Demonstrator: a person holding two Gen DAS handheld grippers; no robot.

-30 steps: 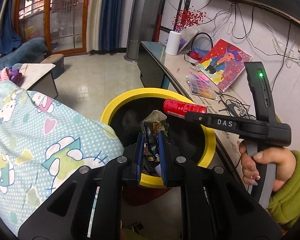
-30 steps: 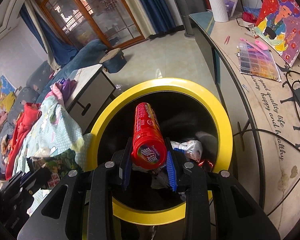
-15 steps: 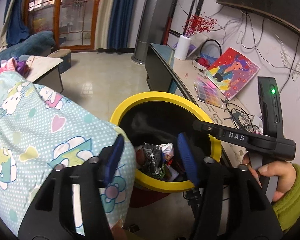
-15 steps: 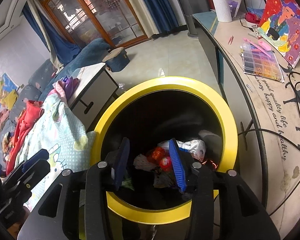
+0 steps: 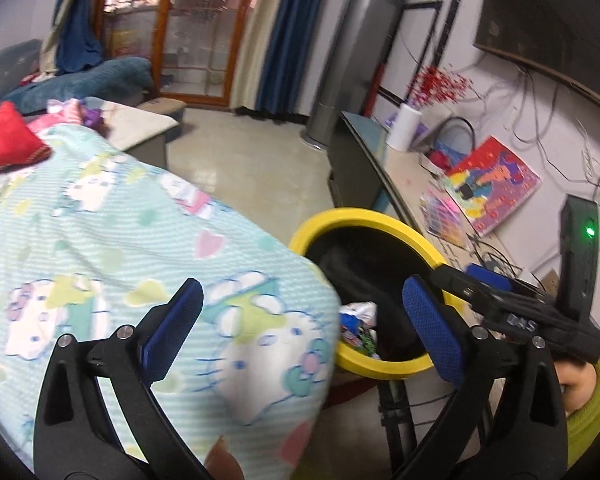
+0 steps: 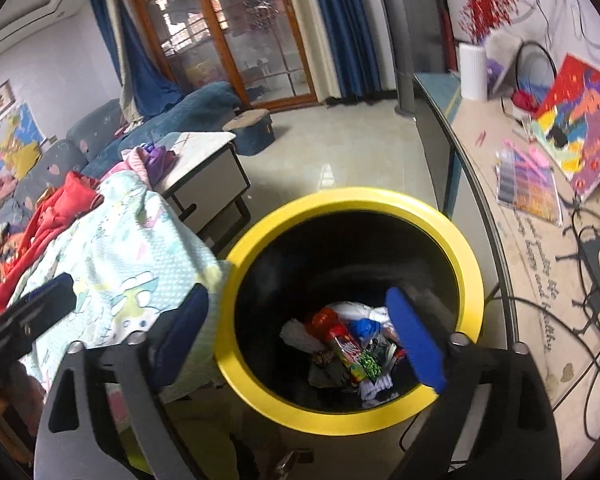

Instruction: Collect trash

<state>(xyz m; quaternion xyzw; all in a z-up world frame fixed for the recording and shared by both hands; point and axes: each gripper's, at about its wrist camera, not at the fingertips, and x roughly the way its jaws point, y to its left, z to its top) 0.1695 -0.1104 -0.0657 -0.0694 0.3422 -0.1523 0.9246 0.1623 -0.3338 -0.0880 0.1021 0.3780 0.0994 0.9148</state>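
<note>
Both your grippers have just popped wide open, left gripper [image 5: 302, 304] and right gripper [image 6: 300, 320], nothing between the jaws. The red tube [image 6: 342, 344] lies with the wrappers [image 6: 374, 364] at the bottom of the yellow-rimmed bin [image 6: 466, 264], right beside the blanket [image 5: 100, 248].

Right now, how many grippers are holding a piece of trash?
0. The left gripper is open and empty over the patterned blanket; the right gripper is open and empty above the yellow-rimmed bin, where the red tube lies.
</note>
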